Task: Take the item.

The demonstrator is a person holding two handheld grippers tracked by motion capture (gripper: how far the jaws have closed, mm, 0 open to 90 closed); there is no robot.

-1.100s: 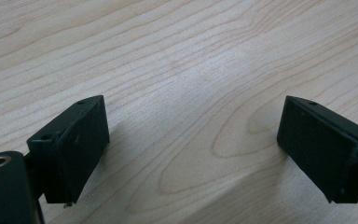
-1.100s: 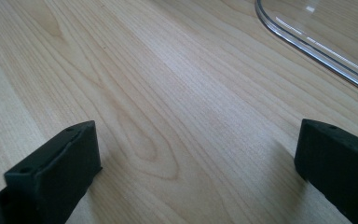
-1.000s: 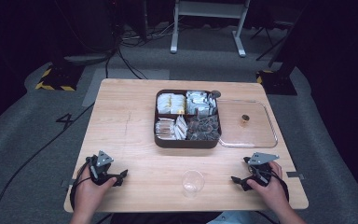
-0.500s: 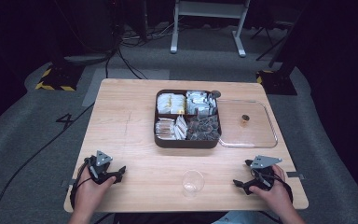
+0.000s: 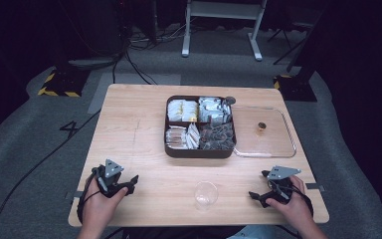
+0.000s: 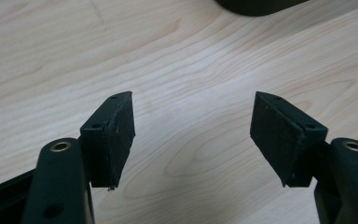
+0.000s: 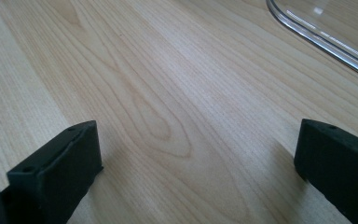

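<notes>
A dark brown compartment tray (image 5: 200, 149) with packets and sachets stands mid-table. Its clear lid (image 5: 273, 142) lies flat on its right, touching it, with a small brown knob on top. A small clear cup (image 5: 205, 194) sits near the front edge. My left gripper (image 5: 131, 181) rests at the front left, open over bare wood (image 6: 193, 107), with the tray's corner (image 6: 256, 5) far ahead. At the front right my right gripper (image 5: 254, 195) is open and holds nothing (image 7: 198, 135). The lid's rim (image 7: 321, 39) shows ahead of it to the right.
The wooden table (image 5: 134, 124) has bare wood on its left half and between the grippers. Grey carpet, cables and a white stand's legs (image 5: 219, 30) lie beyond the far edge. Hazard-striped blocks (image 5: 57, 89) sit on the floor at both far corners.
The right hand has drifted slightly right and toward the front edge. The left hand has barely shifted. Both grippers stay open.
</notes>
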